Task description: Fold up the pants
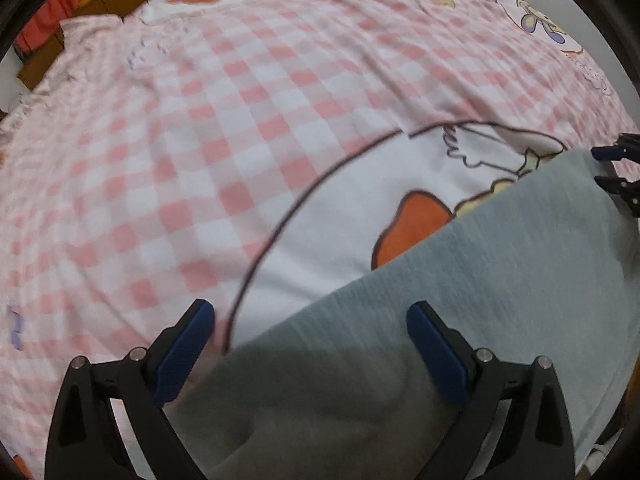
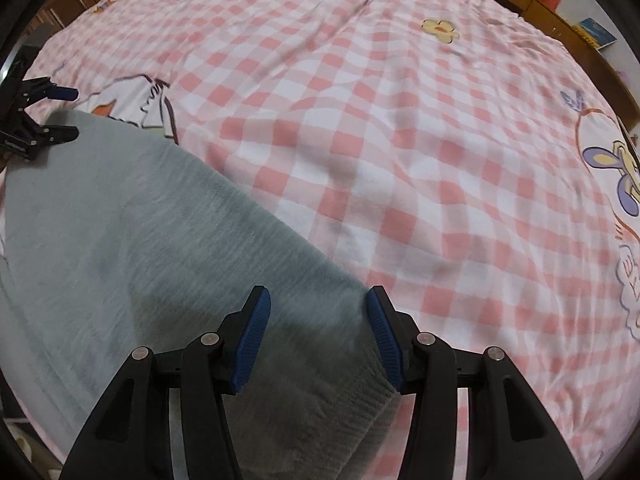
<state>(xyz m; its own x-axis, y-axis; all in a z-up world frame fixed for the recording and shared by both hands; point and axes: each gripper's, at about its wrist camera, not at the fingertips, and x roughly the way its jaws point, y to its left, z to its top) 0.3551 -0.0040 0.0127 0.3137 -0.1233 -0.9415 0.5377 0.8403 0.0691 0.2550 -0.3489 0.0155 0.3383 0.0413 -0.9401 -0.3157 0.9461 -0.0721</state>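
Grey-green pants (image 1: 500, 264) lie flat on a pink checked bedsheet (image 1: 240, 128). My left gripper (image 1: 311, 307) points steeply down over one end of them, its jaws wide open, and the pants' edge runs between its blue pads (image 1: 184, 352). My right gripper (image 2: 318, 294) hovers over the ribbed end of the pants (image 2: 312, 412), jaws about half open. The cloth lies flat beneath its fingers (image 2: 252, 340), with no sign of a pinch. Each view shows the other gripper at the pants' far corner: the right gripper (image 1: 616, 170) and the left gripper (image 2: 60, 112).
The sheet carries cartoon prints, including a white oval patch (image 1: 360, 208) next to the pants. Brown wooden furniture (image 2: 548, 12) and red items (image 1: 52, 16) stand beyond the bed's far edge. The rest of the checked sheet (image 2: 400, 140) lies bare and lightly wrinkled.
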